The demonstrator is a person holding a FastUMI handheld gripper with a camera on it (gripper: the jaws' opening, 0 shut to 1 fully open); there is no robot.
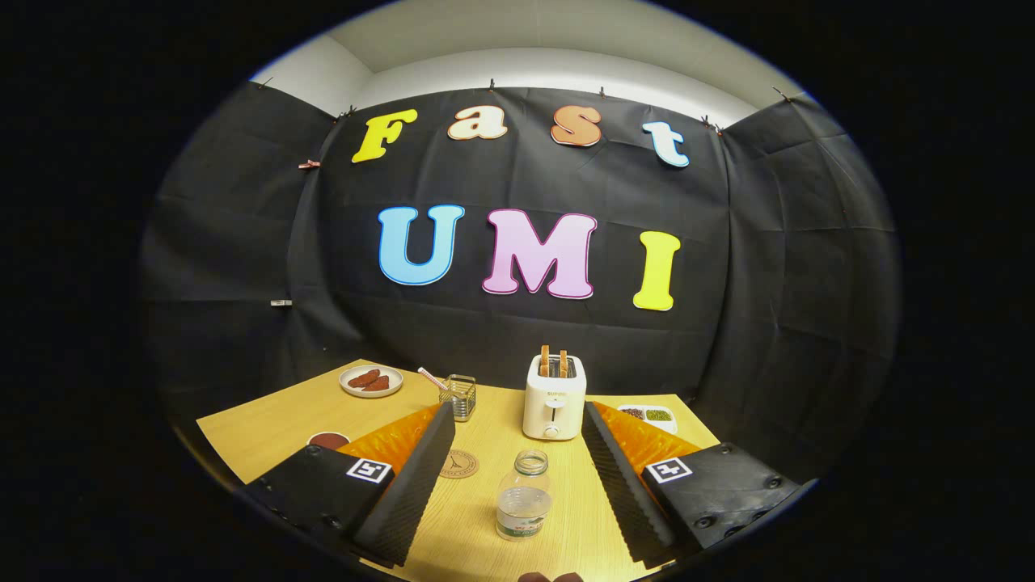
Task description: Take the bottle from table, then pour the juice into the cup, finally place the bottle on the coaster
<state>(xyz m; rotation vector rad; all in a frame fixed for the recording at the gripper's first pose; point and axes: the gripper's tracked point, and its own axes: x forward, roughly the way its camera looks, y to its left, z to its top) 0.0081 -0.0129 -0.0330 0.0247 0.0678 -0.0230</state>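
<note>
Bottle untouched between wide-open tool

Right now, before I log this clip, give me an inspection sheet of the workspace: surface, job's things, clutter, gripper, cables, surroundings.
Surface: light wooden table, nothing spilled that I can see.
Job's things: clear bottle upright, cap off, between the fingers, untouched; round coaster left of it; glass cup with a striped straw beyond the coaster.
Clutter: white toaster with two slices up; plate with brown food; small dark dish; white tray with dark and green fillings.
Gripper: gripper open, fingers either side of the bottle.
Cables: nothing seen.
Surroundings: black cloth wall clipped up around the table.
</note>
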